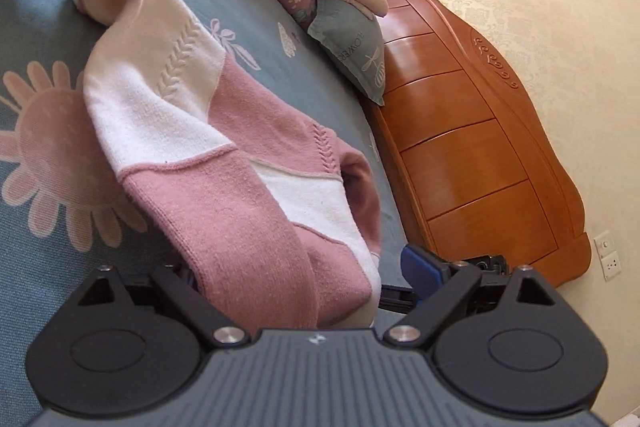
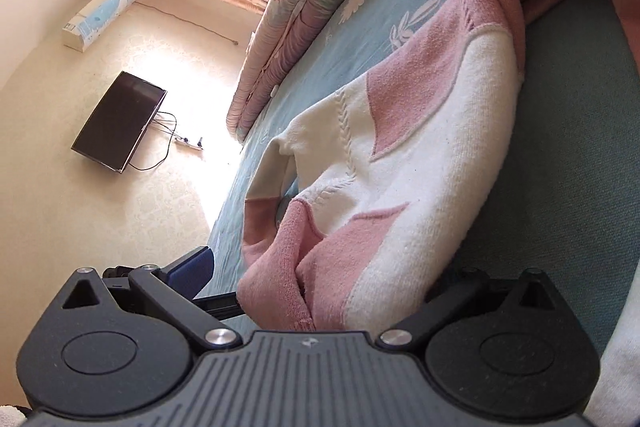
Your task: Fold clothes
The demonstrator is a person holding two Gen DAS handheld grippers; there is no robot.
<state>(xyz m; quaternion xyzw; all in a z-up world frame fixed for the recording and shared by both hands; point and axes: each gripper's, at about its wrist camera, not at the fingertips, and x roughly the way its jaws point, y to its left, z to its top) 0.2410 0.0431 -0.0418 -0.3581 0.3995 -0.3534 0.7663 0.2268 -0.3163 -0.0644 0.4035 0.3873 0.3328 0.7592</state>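
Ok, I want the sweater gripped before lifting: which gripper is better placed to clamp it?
Left, narrowly: the sweater nearly fills the open left gripper with its pink hem, almost touching the blue pad. The right gripper, also open, straddles it similarly.

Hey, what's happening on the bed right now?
A person is folding a pink and white sweater on the blue flowered bedsheet, using two handheld grippers. An end of the sweater hangs in front of the left gripper and of the right gripper, the cloth lifted and draped; whether either grips is hidden.
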